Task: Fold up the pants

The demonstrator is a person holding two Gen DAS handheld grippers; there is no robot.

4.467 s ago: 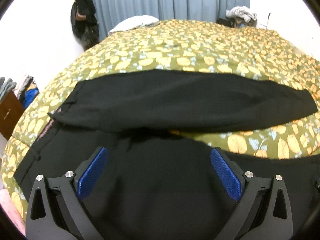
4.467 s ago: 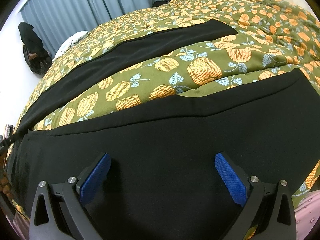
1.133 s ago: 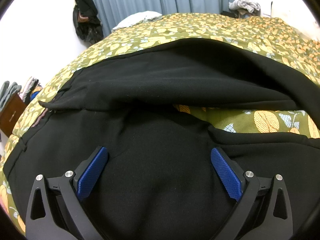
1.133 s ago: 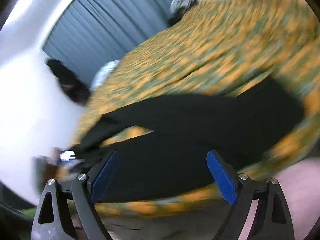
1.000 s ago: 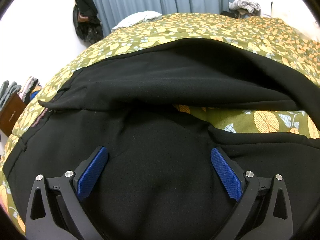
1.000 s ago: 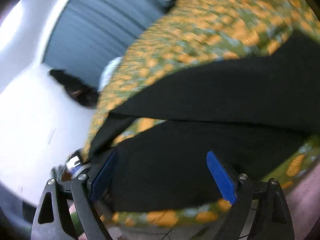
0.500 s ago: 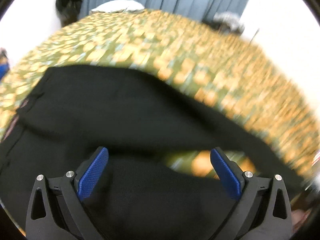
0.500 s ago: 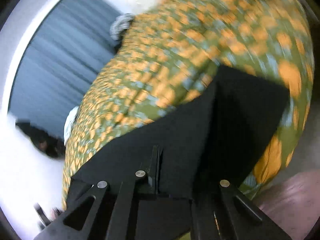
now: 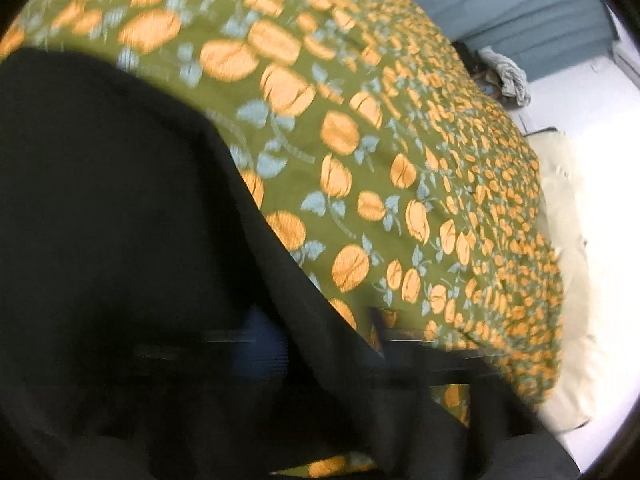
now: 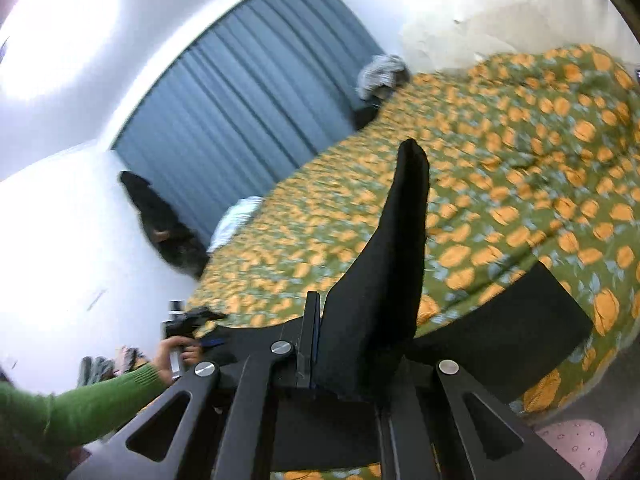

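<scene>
on the bed, right gripper, open w/ nothing held 1 s ago, is now clamped on the pants, a leg end sticking up past it. left gripper was wide open too; its view is blurred now, cloth over the jaws, can't tell if it's closed. prob. the first fold starting. waistband not visible.

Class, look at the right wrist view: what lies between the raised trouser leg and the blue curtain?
Only the patterned bedspread lies between the raised trouser leg and the blue curtain, in the right wrist view.
</scene>
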